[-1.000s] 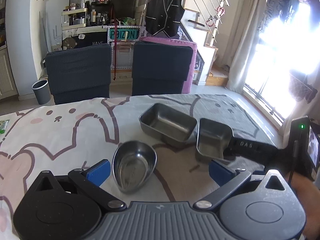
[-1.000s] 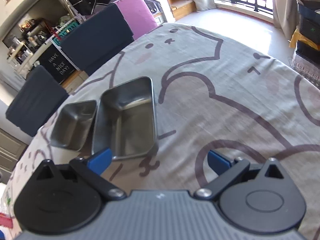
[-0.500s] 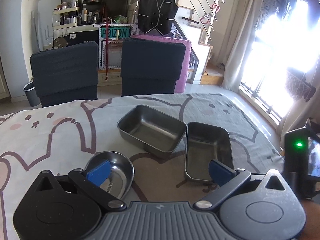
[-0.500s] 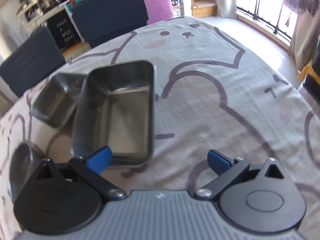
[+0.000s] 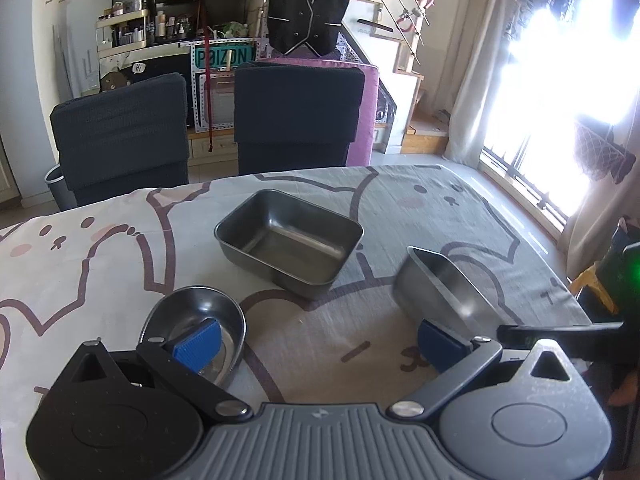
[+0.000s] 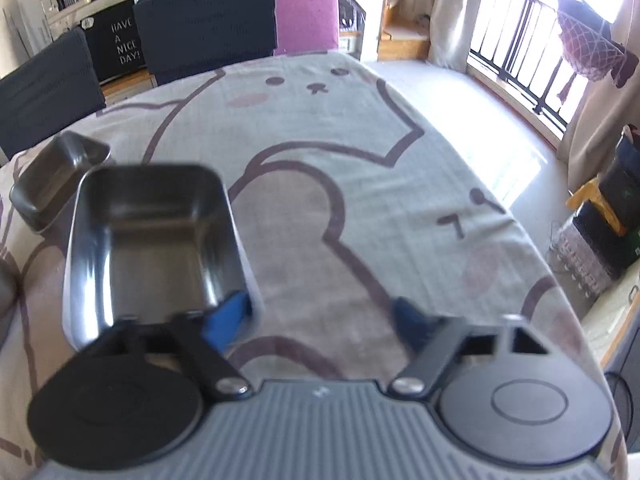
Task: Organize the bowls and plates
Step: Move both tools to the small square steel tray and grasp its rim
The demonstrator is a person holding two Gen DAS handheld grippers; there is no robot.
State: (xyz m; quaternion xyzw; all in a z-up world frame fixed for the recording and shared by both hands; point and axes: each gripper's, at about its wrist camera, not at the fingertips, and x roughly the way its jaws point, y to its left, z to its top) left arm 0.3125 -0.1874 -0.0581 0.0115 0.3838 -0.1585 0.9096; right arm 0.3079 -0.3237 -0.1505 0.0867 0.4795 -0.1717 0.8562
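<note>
Sorting three steel pieces on the patterned tablecloth [image 5: 100, 260], and by the look of it barely begun: nothing nested or stacked yet, all three lying apart.

Near the middle of the tabletop, toward its far edge: the middle tray [image 5: 288, 240], flat, empty, touched by nothing. Closer to the near edge and toward the left side: the oval bowl [image 5: 196, 324], also empty and resting on the cloth. Toward the right edge: the tilted tray [image 6: 152, 240], tipped with one long rim raised, and blurred in both views.

Left gripper [image 5: 318, 344]: spread wide and grasping nothing, with one blue pad hanging over the oval bowl and the other out over bare cloth; impossible to tell whether that pad touches the bowl.

Right gripper [image 6: 320, 318]: jaws just been closing, with the near corner of the tilted tray between them. One pad down inside the tray at that corner, the other still clear of the wall with bare cloth showing between. Not yet clamped, then, so released rather than holding.

Left to do, as a judgement: finishing the pinch on the tilted tray's wall, lifting it, probably setting it with the middle tray, then dealing with the oval bowl. Worth watching for slip on the thin, smooth steel wall.
</note>
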